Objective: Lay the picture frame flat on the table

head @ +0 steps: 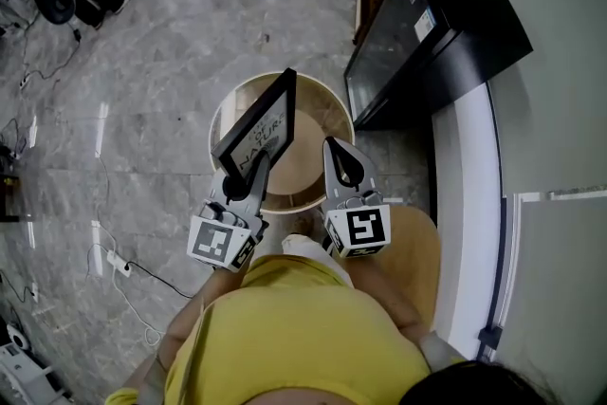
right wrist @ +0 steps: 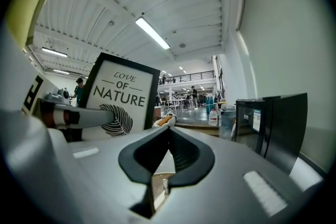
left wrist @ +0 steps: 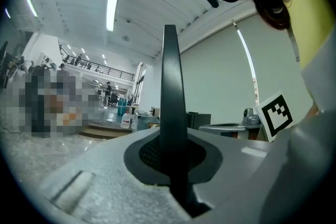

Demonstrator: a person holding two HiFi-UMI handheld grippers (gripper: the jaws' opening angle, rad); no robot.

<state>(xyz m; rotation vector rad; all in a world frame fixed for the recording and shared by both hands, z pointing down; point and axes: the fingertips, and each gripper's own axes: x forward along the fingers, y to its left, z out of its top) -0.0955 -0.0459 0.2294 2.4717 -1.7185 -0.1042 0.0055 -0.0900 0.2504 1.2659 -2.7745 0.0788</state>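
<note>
black picture frame (head: pixel 258 122) clamped edge-on in the left tongs (head: pixel 246 175).

Black picture frame (head: pixel 256 123) — white inside, black lettering

"LOVE OF NATURE" on the picture frame (right wrist: pixel 122 96) (dark capitals, 3 lines)

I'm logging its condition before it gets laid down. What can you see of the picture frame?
The frame is thin, with a plain black border around a white print that reads LOVE OF NATURE above a dark fingerprint-like figure. It is not flat yet. It stands tilted over the round table, with its lower edge clamped in the left claw. Nothing else visibly touches it.
</note>
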